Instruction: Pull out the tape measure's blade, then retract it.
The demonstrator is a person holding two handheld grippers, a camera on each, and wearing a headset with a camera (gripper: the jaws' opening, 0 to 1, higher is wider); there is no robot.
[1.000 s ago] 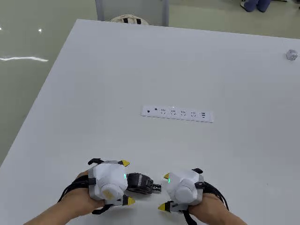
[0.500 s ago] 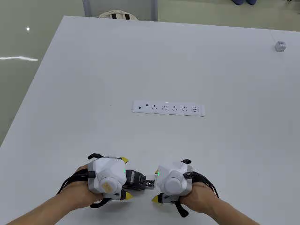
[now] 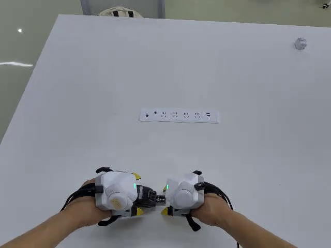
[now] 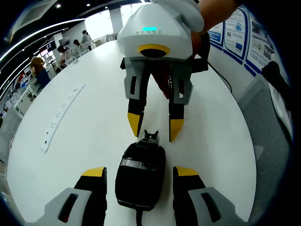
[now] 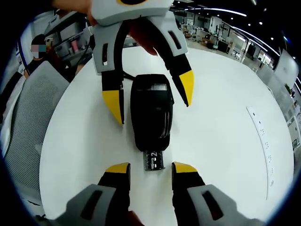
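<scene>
Two-handed, in the head view, held the left gripper (image 3: 138, 194) and right gripper (image 3: 165, 199) nose to nose near the table's (image 3: 103, 77) front edge, with the tape (image 3: 148, 197) between them and a power strip (image 3: 178, 115) well beyond. Showed, in the left gripper view, jaws released, flanking the tape's black case without touching. Showed, in the right gripper view, jaws likewise parted around a short stub of blade (image 5: 154, 160), ungripped.
</scene>
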